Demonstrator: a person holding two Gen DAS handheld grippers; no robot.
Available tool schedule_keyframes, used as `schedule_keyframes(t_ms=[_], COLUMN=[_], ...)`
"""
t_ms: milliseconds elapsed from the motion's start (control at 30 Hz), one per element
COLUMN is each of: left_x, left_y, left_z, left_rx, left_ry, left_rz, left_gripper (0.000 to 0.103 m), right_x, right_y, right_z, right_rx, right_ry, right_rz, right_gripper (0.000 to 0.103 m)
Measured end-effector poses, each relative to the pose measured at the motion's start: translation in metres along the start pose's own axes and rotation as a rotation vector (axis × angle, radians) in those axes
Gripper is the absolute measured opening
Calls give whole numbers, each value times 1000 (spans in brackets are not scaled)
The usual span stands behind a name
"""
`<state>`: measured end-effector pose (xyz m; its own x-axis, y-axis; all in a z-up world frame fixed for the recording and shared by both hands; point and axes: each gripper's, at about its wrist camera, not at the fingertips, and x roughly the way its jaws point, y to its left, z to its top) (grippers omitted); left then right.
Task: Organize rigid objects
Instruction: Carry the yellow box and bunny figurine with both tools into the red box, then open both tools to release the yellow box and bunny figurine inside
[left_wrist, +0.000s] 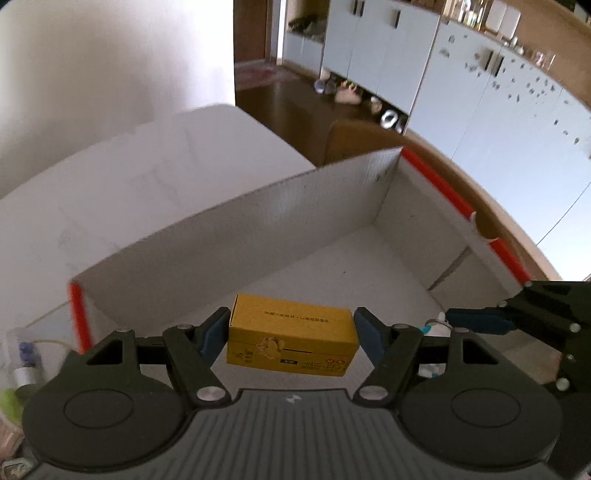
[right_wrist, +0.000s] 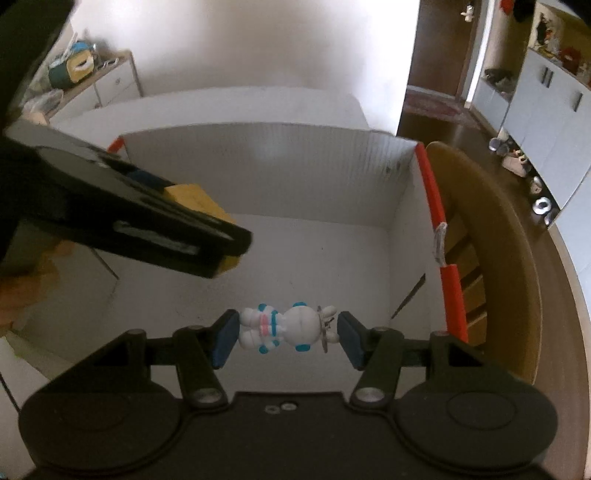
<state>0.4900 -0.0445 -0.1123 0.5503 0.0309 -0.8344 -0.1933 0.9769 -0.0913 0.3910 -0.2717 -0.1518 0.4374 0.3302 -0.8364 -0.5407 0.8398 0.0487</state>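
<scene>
Both wrist cameras look steeply down along their gripper fingers, close above the same white cardboard box (left_wrist: 229, 229) (right_wrist: 266, 162), each glimpsing the other gripper.

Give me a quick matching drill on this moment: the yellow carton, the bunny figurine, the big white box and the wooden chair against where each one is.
Things:
1. yellow carton
2. bunny figurine
3. white box
4. wooden chair

Places:
A. outside the box, past its red-edged side
B. between the pads of the right gripper
C. below both grippers, open at the top
D. between the pads of the left gripper

Pairs: 1-D, 2-B, 3-C, 4-A
</scene>
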Motion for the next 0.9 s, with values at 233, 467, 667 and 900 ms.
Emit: schedule_keyframes(t_ms=[233, 467, 667, 900], left_x=[32, 48, 52, 56], left_y=[-4, 2, 6, 3], left_z=[6, 6, 7, 9], left_rx=[-10, -44, -73, -95], left_ry=[60, 109, 148, 207], left_rz=[19, 8, 8, 29], left_gripper=[73, 73, 73, 73], right_x=[18, 27, 24, 19], right_y=[-1, 2, 1, -3], right_z=[5, 4, 3, 3], right_rx=[-32, -25, -19, -13], right_ry=[74, 133, 137, 131], right_rz=[4, 1, 11, 18], right_gripper=[58, 58, 59, 62])
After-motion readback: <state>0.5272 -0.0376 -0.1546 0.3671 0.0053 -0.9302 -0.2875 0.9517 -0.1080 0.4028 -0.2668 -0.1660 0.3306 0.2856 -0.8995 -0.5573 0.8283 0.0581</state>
